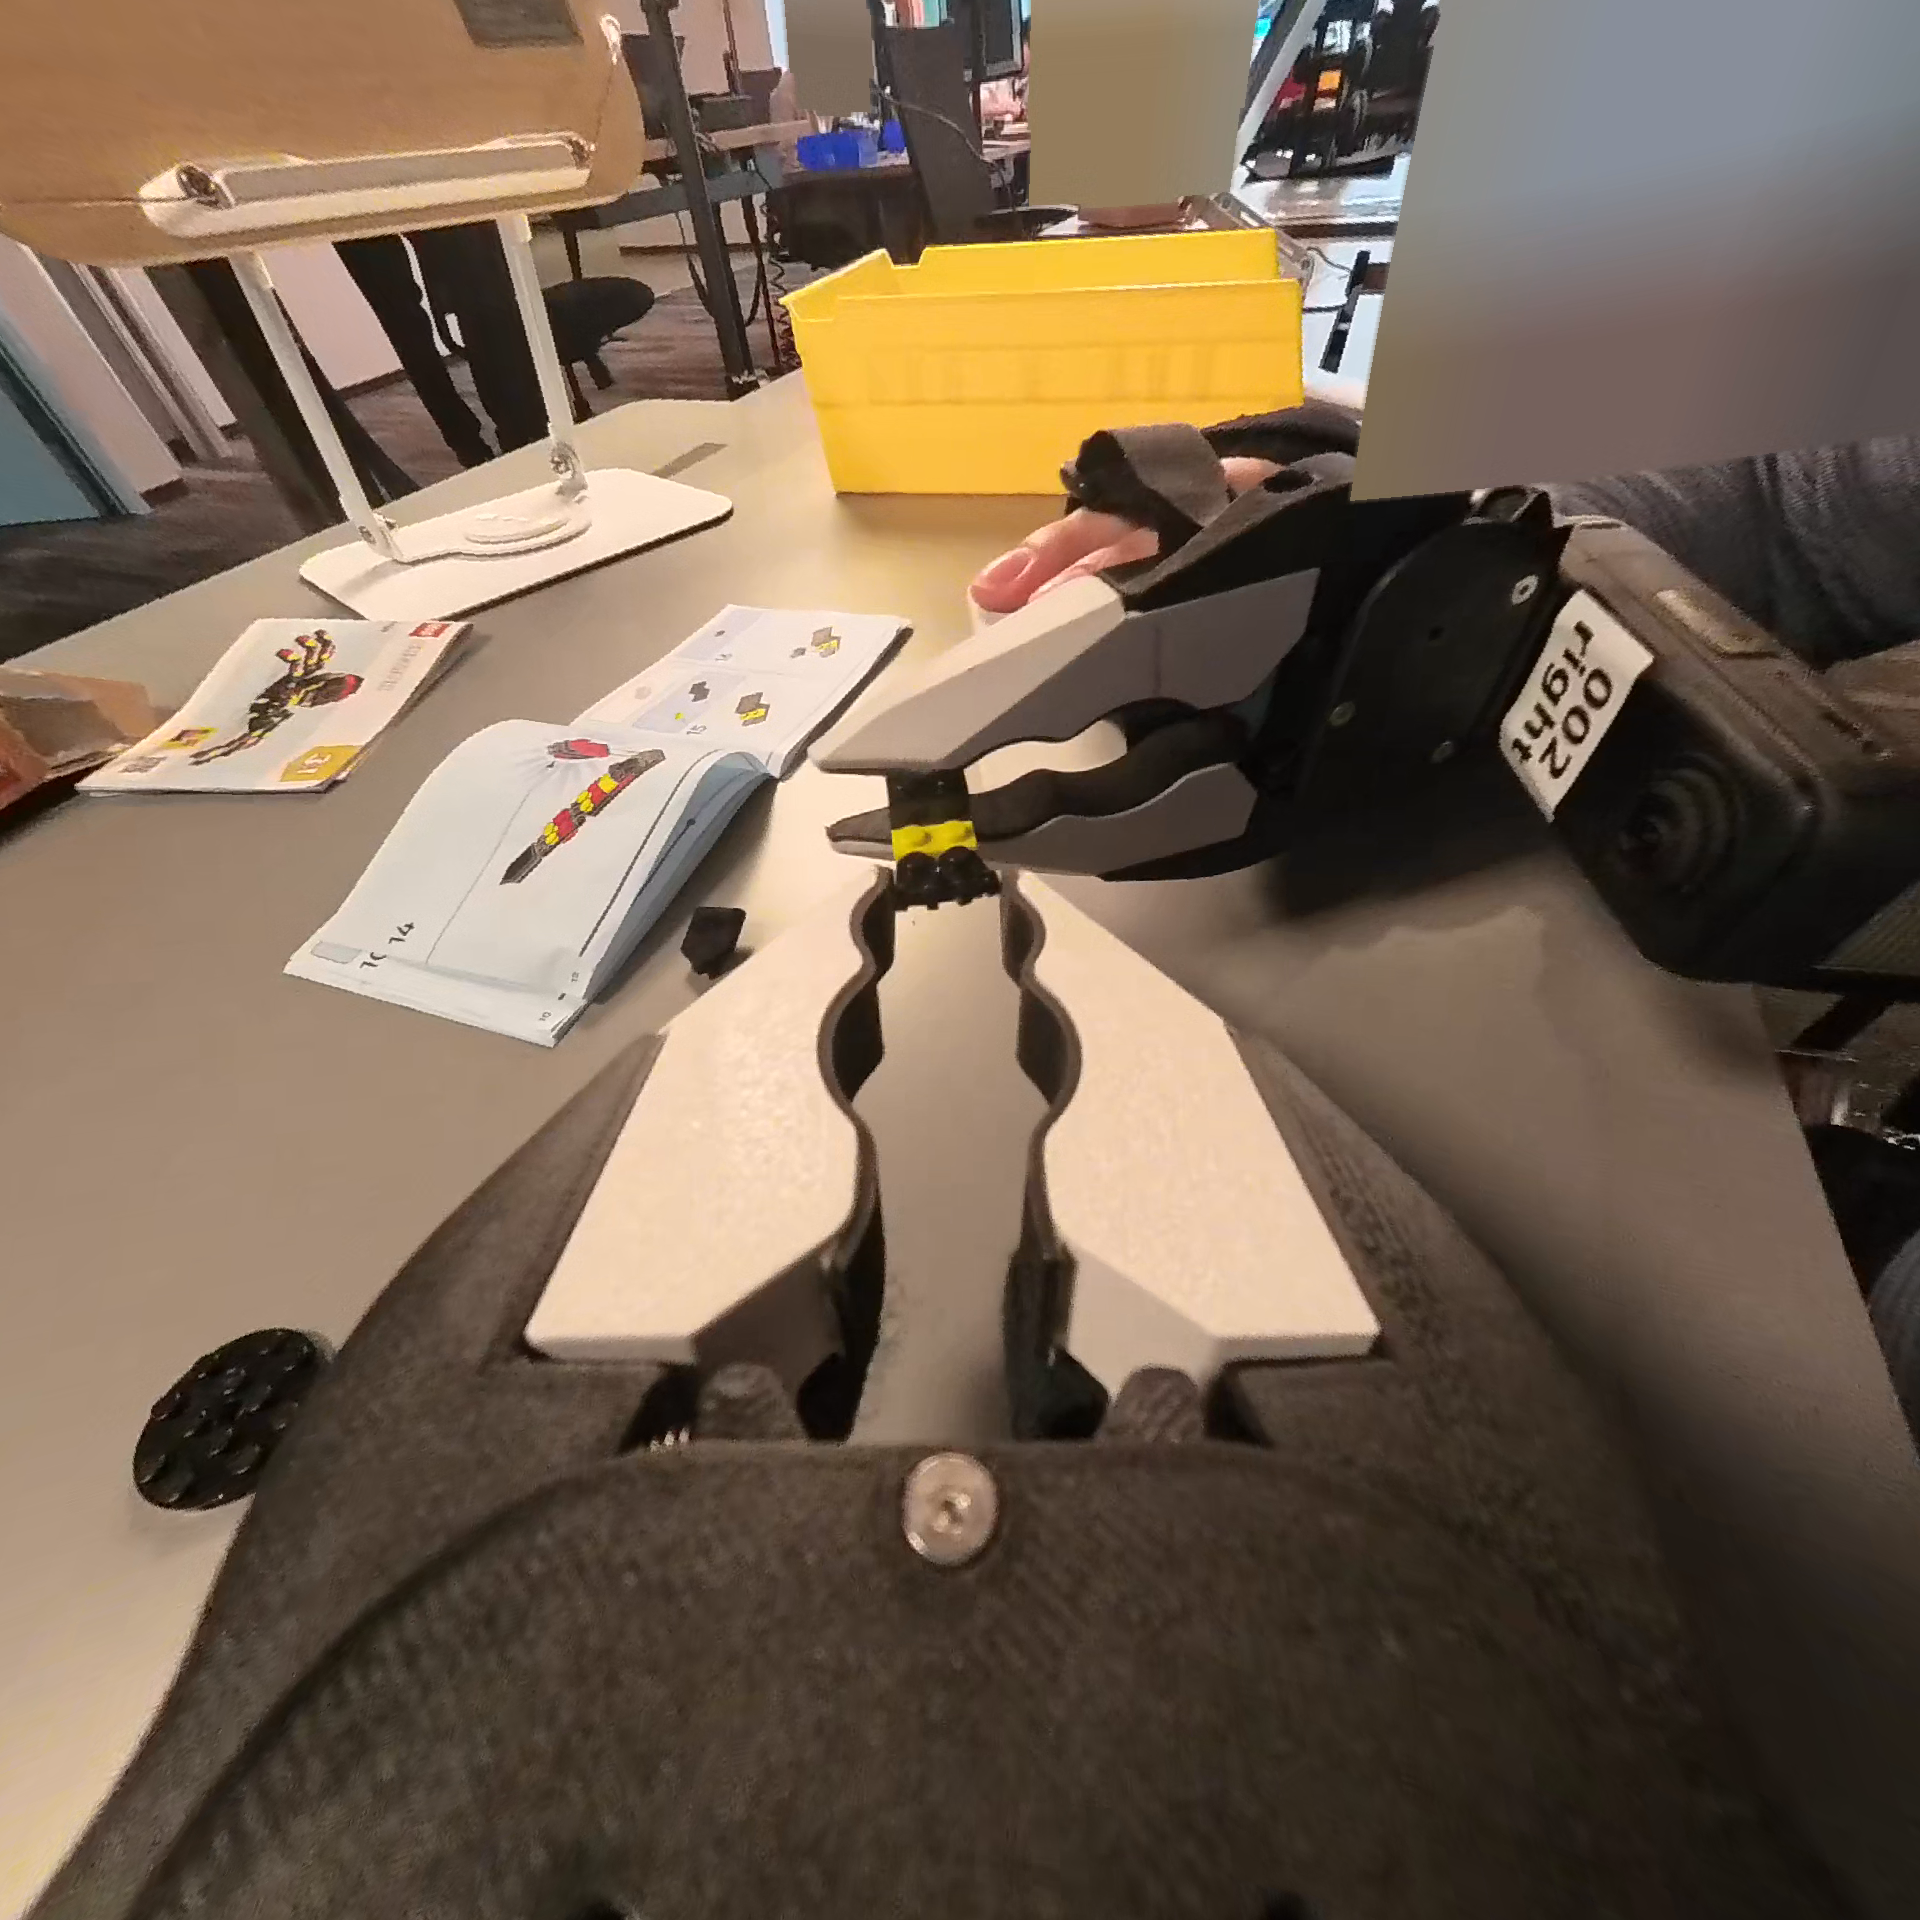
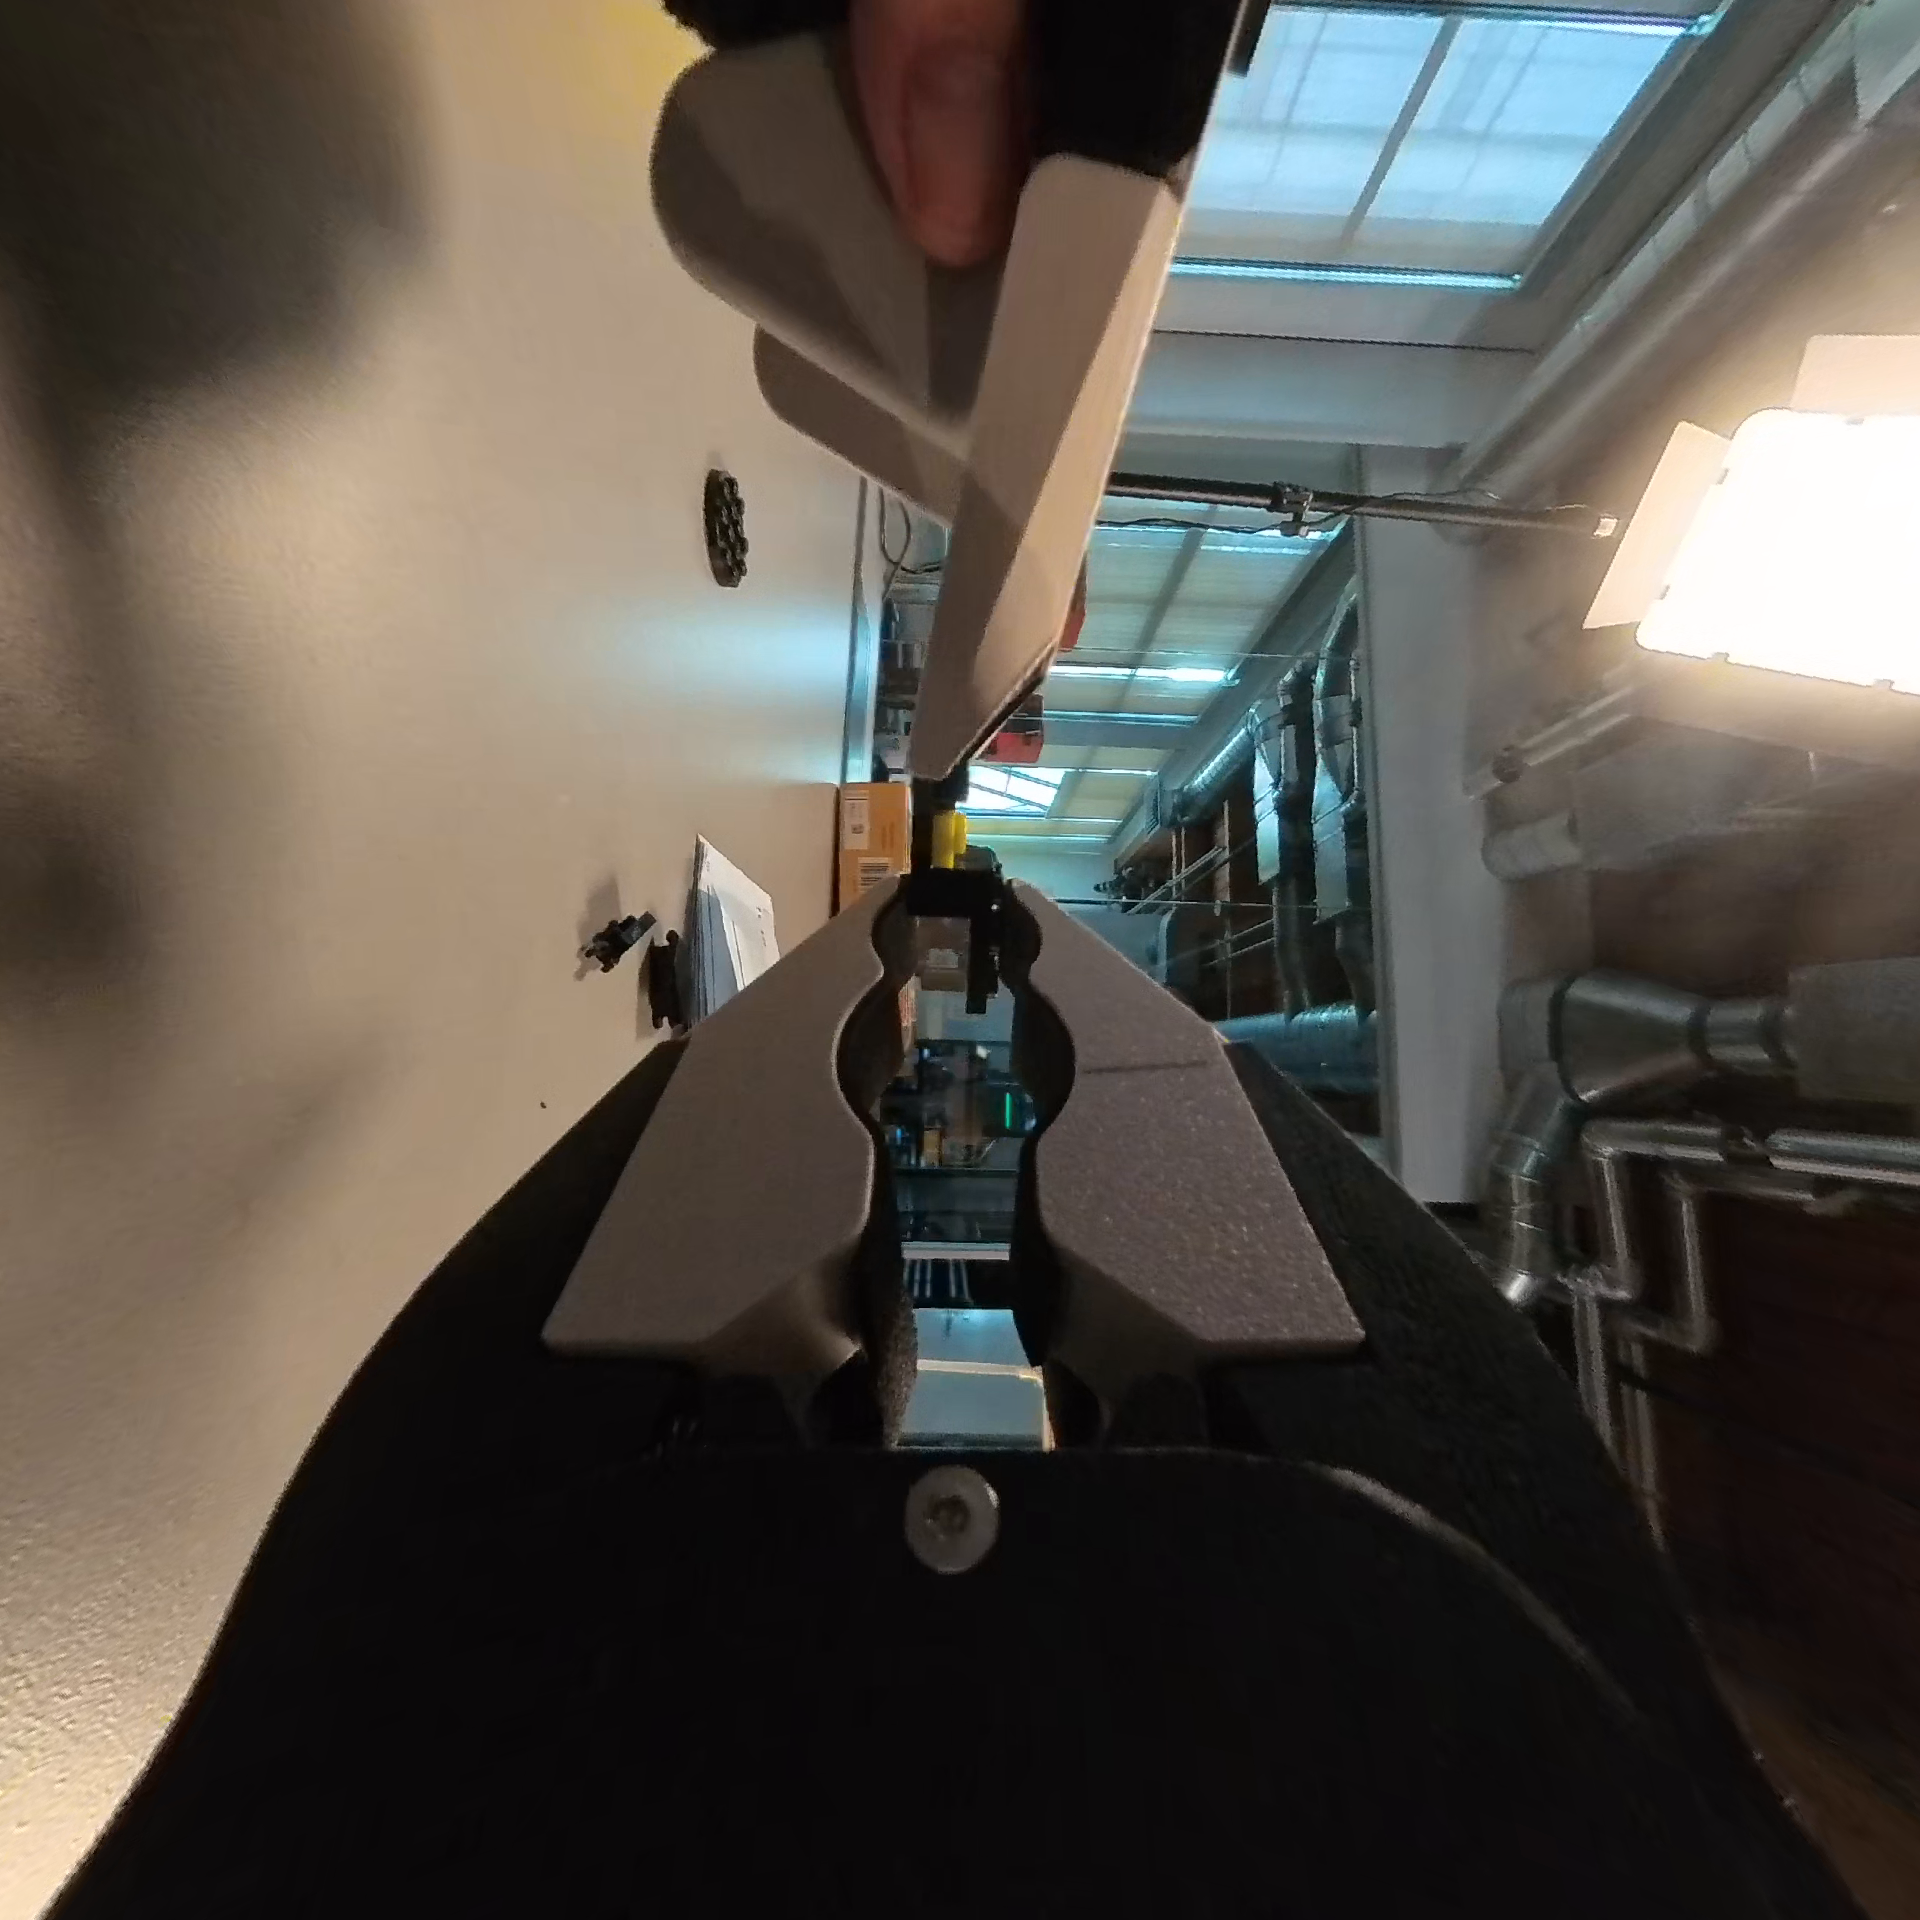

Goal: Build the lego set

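Right gripper [image 1: 899, 805] jaws clamped on black-yellow lego piece [image 1: 932, 831], left gripper [image 1: 940, 883] jaws pinching its end

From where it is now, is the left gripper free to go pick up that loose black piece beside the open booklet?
Probably not yet. The left gripper is shut on the black-and-yellow lego assembly, which the right gripper also clamps. The small black piece lies unobstructed on the table.

A lit panel lamp [image 2: 1787, 540] is glaring at two o'clock in the right wrist view, washing out nearby detail. A blurred shadow is smearing the table [image 2: 312, 727] at nine o'clock. Wide-angle distortion is bending edges in both views.
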The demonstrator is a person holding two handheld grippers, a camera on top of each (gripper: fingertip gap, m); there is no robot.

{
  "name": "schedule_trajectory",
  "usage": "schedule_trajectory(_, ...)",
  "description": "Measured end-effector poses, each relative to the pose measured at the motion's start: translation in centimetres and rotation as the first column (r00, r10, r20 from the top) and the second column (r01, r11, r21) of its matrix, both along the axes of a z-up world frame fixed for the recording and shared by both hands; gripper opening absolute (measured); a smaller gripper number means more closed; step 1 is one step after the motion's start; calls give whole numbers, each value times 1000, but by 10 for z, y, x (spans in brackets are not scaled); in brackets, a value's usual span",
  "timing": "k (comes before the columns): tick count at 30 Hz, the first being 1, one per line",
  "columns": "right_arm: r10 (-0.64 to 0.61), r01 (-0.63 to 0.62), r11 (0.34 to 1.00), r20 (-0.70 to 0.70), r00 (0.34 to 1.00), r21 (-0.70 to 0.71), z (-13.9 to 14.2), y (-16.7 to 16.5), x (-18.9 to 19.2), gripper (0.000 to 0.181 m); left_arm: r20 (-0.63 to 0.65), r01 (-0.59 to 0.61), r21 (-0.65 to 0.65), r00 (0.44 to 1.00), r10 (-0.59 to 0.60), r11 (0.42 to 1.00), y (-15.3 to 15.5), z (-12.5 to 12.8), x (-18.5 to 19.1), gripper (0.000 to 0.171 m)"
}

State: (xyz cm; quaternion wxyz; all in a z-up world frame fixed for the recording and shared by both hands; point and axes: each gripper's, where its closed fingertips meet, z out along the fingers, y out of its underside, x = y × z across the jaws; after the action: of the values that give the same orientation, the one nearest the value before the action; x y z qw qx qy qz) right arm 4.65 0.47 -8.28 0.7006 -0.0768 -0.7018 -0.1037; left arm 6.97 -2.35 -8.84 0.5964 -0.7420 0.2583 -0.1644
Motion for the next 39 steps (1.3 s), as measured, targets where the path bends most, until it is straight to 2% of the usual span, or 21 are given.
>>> schedule_trajectory(20, -5, 6, 1000, 11, 1000, -9, -4, 4, 0, 13, -17, -20, -5, 1000, 20, 1000, 3, -4, -2, 16)
schedule_trajectory(22, -2, 2, 1000, 11, 1000, -18, -6, 5, 0, 13, -53, -30, 6, 998, 30, 1000, 4, -5, -4, 22)
schedule_trajectory(25, 4, -4, 999, 7, 1000, -32, -7, 9, -1, 13, -204, -33, 66, 978, 46, 997, 5, -12, -8, 33)
schedule_trajectory(27, 15, -14, 998, 12, 1000, -66, -10, 10, -1, 13, -352, -35, 164, 932, 91, 986, 8, -13, -13, 36)
schedule_trajectory(28, 17, -16, 997, 20, 1000, -78, -13, 11, -2, 13, -435, -36, 228, 891, 135, 973, 9, -13, -15, 36)
schedule_trajectory(30, 26, -23, 996, 33, 999, -80, -16, 10, -3, 13, -582, 4, 348, 785, 212, 938, 10, -11, -16, 33)
schedule_trajectory(32, 38, -34, 997, 44, 998, -76, -19, 8, -4, 13, -682, 59, 413, 681, 266, 909, 10, -14, -12, 29)
schedule_trajectory(35, 62, -57, 996, 61, 996, -74, -22, 1, -4, 13, -761, 126, 463, 563, 321, 877, 10, -17, -5, 23)
schedule_trajectory(39, 75, -69, 994, 72, 995, -87, -24, -1, -4, 13, -810, 162, 479, 460, 363, 863, 11, -21, -4, 10)
